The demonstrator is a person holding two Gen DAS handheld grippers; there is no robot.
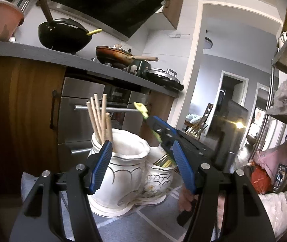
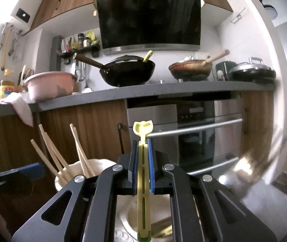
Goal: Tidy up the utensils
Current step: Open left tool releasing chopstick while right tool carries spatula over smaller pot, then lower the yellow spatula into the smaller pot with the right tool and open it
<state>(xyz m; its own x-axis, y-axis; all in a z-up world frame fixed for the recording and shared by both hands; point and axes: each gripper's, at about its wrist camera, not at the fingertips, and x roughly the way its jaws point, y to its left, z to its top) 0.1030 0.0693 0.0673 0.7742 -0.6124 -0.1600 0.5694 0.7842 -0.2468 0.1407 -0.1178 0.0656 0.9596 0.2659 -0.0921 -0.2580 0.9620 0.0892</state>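
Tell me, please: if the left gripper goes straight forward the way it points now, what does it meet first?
Most likely the white ceramic holder, directly between the left gripper's open fingers; its chopsticks stand just behind the left finger. Depth is uncertain.

soft daylight, fisheye-bent edges, dark vignette corners, motion blur at right

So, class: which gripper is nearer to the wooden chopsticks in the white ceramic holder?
Left. The left gripper stands open right around the taller pot holding the wooden chopsticks. The right gripper, shut on a yellow-green utensil, is over the neighbouring pot.
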